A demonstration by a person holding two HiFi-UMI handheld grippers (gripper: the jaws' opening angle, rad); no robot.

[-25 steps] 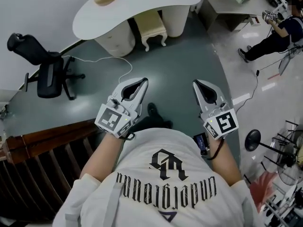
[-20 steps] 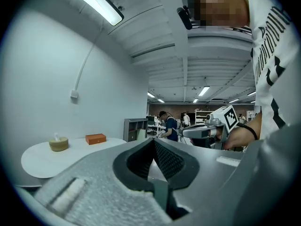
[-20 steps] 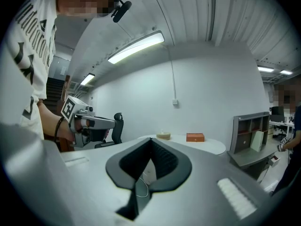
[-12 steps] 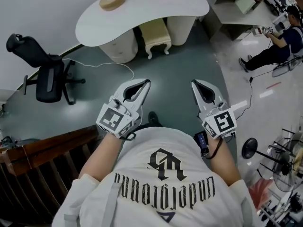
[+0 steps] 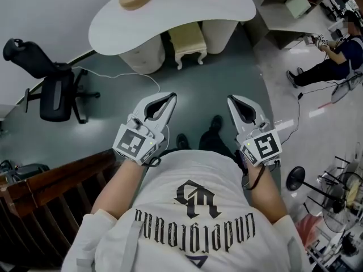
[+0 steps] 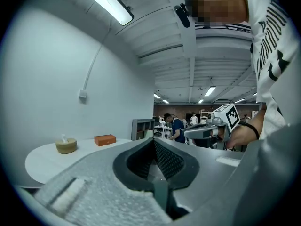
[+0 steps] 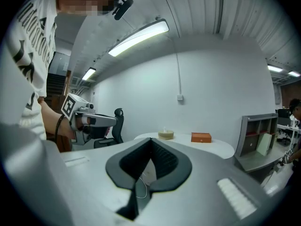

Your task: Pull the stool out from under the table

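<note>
Left claw [image 5: 171, 98] and right claw [image 5: 231, 100] hover side by side, each pinched closed on nothing. The stool [image 5: 188, 38] sits tucked under the white surface [image 5: 176, 13] (well apart from both claws).

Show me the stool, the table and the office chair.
stool [image 5: 187, 37], head view, on its cream seat top.
table [image 5: 170, 9], head view, on its bare white top.
office chair [image 5: 55, 100], head view, on its black seat.

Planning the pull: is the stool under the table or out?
Tucked in: the stool stands between the pedestals of the white table, back under it.
</note>
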